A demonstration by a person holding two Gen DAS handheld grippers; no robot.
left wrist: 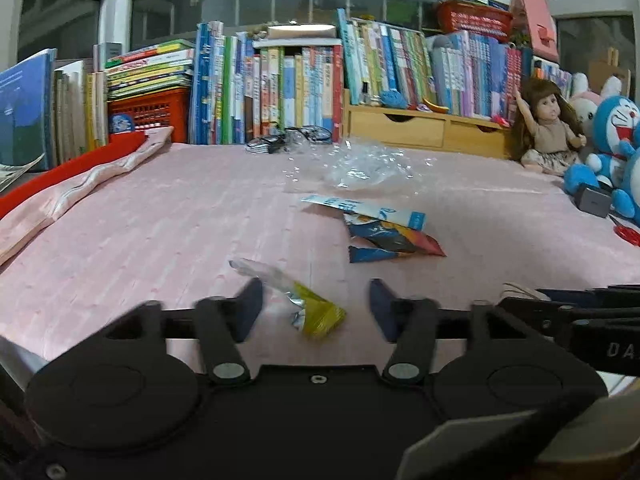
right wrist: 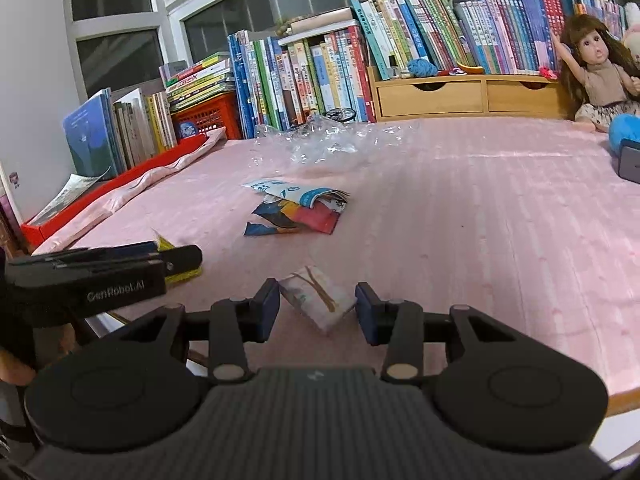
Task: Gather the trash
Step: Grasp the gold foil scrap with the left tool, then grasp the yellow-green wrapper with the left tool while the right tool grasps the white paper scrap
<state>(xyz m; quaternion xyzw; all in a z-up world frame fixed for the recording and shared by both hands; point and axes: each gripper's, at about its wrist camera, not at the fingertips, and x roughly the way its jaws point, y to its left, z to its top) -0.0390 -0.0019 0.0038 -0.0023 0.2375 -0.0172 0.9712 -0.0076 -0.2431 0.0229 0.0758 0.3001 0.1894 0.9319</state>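
- The pink mat (right wrist: 480, 208) was your work surface; books lined its twelve o'clock edge.
- Blue-red snack wrappers (right wrist: 296, 212) lay near centre, uncollected.
- Your right gripper (right wrist: 317, 309) bracketed a pale folded packet (right wrist: 316, 296), pads apparently not pressing it.
- Your left gripper (left wrist: 316, 305), marked "CenRobot.AI", stood half open around a yellow wrapper (left wrist: 316, 312), unclamped.
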